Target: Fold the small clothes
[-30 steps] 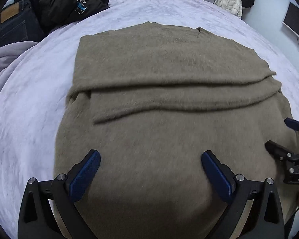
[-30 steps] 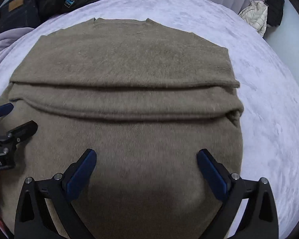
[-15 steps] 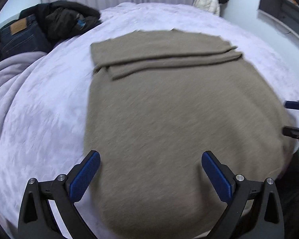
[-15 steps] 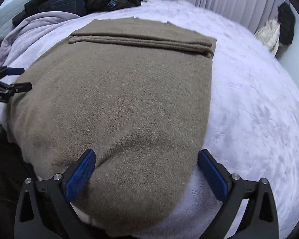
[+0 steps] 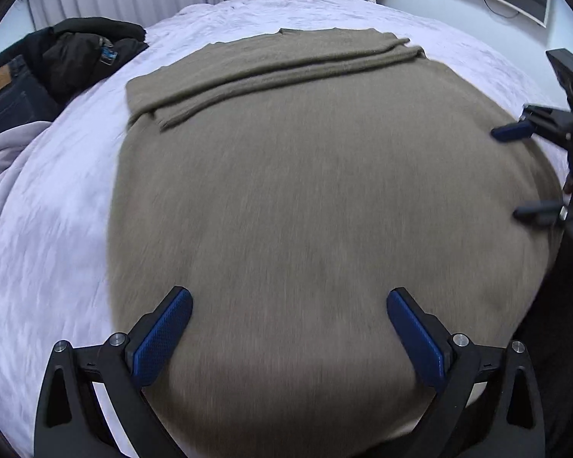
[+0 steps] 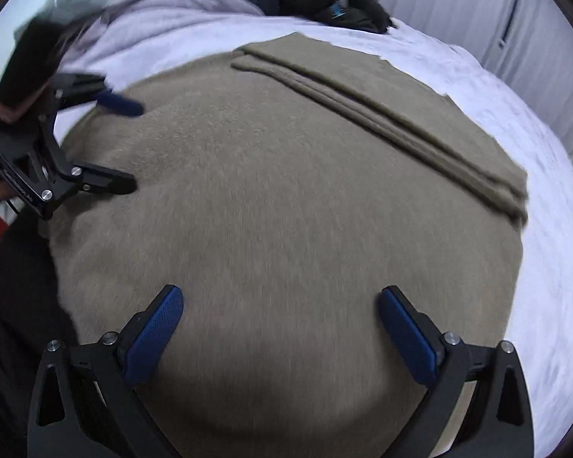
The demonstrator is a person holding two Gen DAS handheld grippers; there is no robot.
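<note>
Blurrily, sweater (image 5: 305,198)'s near hem runs under both spread jaws.

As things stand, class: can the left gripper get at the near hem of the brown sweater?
Probably yes. The left gripper is open above the sweater, nothing lying between, and the right gripper is off to the side.

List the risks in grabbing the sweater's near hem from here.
1. Both the left gripper and right gripper hang open over mid-fabric, so pinching here could bunch the sweater rather than lift its hem.
2. Lifting unevenly might undo the sleeves folded across the far end.
</note>
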